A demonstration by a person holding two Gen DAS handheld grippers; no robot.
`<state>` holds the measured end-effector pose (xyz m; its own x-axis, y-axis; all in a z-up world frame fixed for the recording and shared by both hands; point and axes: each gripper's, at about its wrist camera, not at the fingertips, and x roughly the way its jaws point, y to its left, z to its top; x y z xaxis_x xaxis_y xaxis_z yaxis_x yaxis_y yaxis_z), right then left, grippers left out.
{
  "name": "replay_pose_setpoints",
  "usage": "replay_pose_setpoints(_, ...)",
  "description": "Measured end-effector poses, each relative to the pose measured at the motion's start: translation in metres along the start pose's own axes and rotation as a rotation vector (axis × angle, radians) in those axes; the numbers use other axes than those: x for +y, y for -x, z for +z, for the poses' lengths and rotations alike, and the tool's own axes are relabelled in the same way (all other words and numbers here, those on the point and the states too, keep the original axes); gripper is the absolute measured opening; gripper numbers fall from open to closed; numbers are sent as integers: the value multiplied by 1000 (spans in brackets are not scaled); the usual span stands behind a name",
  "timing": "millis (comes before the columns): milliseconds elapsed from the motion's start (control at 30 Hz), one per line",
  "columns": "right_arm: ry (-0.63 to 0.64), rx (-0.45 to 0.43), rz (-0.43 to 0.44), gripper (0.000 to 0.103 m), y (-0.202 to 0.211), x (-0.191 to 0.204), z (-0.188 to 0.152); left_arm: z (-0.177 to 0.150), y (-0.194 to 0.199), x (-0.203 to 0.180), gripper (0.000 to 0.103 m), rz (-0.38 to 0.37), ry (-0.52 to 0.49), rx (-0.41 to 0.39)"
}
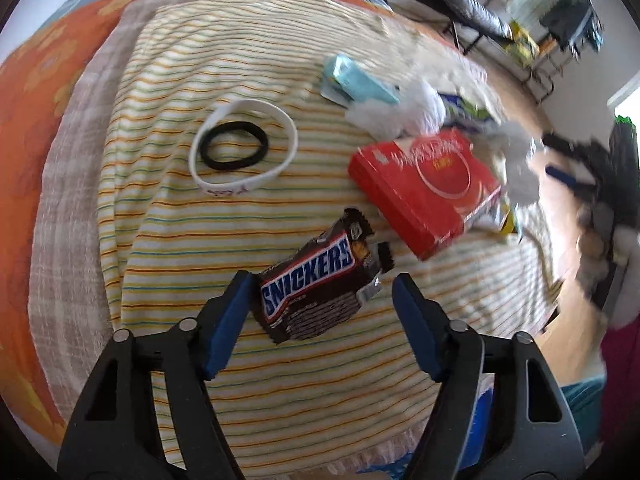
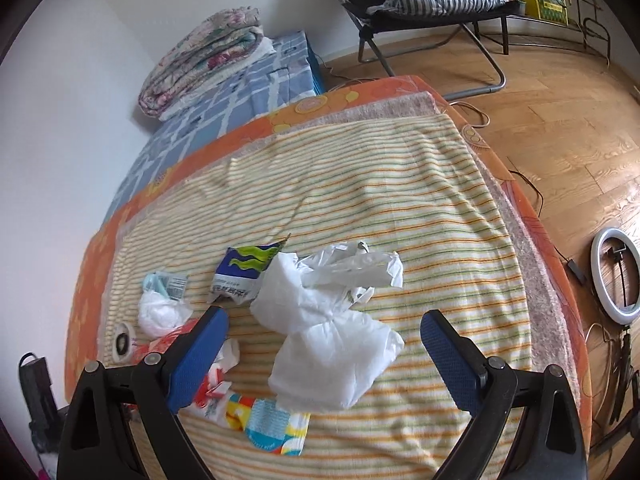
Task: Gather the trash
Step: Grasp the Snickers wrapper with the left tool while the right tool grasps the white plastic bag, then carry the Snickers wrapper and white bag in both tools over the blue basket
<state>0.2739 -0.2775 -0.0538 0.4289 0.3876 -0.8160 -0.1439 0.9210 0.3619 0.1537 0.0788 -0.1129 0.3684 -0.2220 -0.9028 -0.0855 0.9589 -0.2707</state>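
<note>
A brown Snickers wrapper (image 1: 316, 280) lies on the striped blanket (image 1: 168, 240), between the blue pads of my left gripper (image 1: 322, 278). The jaws are open: the left pad sits near the wrapper's end and the right pad stands apart from it. A red box (image 1: 424, 188) lies just beyond. In the right wrist view my right gripper (image 2: 325, 314) hangs open over a big crumpled white tissue (image 2: 332, 344), without touching it. Around the tissue lie a clear plastic wrapper (image 2: 356, 268), a blue-and-green packet (image 2: 244, 268), a colourful wrapper (image 2: 268, 424) and a smaller tissue ball (image 2: 164, 312).
A white wristband (image 1: 244, 148) rings a black hair tie (image 1: 234, 146) to the left, and a pale blue item (image 1: 356, 80) lies farther back. The orange mattress edge (image 2: 532, 216) drops to wooden floor (image 2: 560, 128) with a ring light (image 2: 616, 280), cables and a folding chair (image 2: 432, 4). A folded quilt (image 2: 204, 56) lies behind.
</note>
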Motion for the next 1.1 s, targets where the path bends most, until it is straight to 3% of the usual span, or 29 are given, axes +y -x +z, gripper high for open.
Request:
replay_pose_setpoints(133, 39, 26, -29, 98, -20, 8, 0, -1, -8, -8, 63, 74, -54, 11)
replay_pose_setpoints(267, 94, 49, -79, 96, -39, 15, -2, 0, -11, -8, 55, 96, -51, 4)
replay_pose_setpoints(467, 133, 58, -108, 71, -46, 13, -2, 3, -10, -1, 42, 116, -35, 9)
replay_pose_setpoints(533, 126, 57, -81, 55, -44, 12, -2, 4, -10, 1, 36, 128, -31, 6)
replay_pose_setpoints(567, 125, 61, -67, 41, -43, 12, -2, 4, -8, 4, 34, 127, -27, 5)
replay_pose_setpoints(633, 134, 63, -60, 41, -41, 11, -4, 2, -4, 9, 29, 126, -16, 0)
replay_pose_setpoints(667, 144, 54, -62, 35, -39, 12, -5, 2, -4, 11, 27, 129, -9, -2)
replay_pose_setpoints(1100, 222, -36, -60, 33, 8, 15, -17, -6, 20, 21, 21, 115, 13, -46)
